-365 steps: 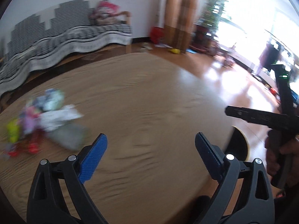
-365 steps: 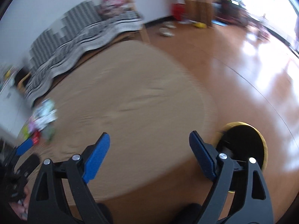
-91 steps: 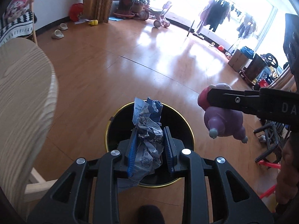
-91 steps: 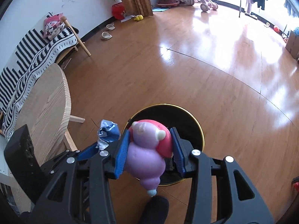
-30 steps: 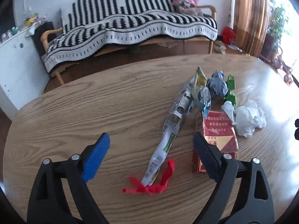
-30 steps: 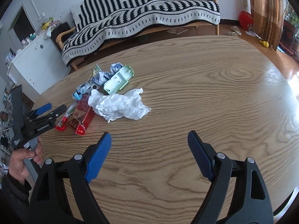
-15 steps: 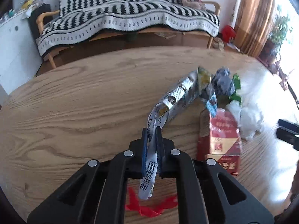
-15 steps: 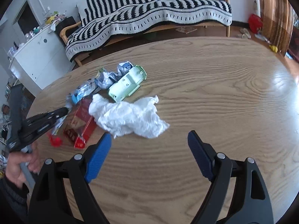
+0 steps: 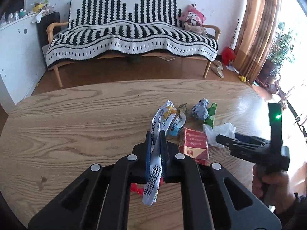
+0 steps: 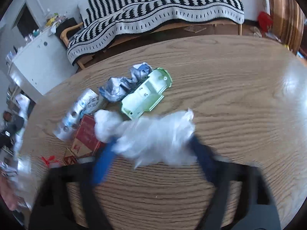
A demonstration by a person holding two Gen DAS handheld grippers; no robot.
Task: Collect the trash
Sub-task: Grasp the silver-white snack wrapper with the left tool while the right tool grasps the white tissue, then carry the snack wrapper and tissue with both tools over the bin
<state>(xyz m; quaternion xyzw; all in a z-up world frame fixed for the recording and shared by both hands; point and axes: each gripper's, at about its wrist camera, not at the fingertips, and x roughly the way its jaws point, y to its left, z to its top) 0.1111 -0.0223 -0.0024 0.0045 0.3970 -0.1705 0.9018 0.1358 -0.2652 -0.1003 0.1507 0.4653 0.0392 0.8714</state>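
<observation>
Clamping a wrapper [image 9: 155, 149], left gripper [image 9: 155, 149] jaws are together; right gripper [image 10: 153, 157] jaws are straddling white tissue [image 10: 151, 134], apart.

Bright daylight from the window [image 9: 293, 61] right of the claws, glare on the table [image 10: 291, 84] — fisheye-bent edges, right view motion-blurred.

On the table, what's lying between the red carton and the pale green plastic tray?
In the right wrist view, the crumpled white plastic bag lies between the red carton and the green tray, overlapping the carton's near edge.
</observation>
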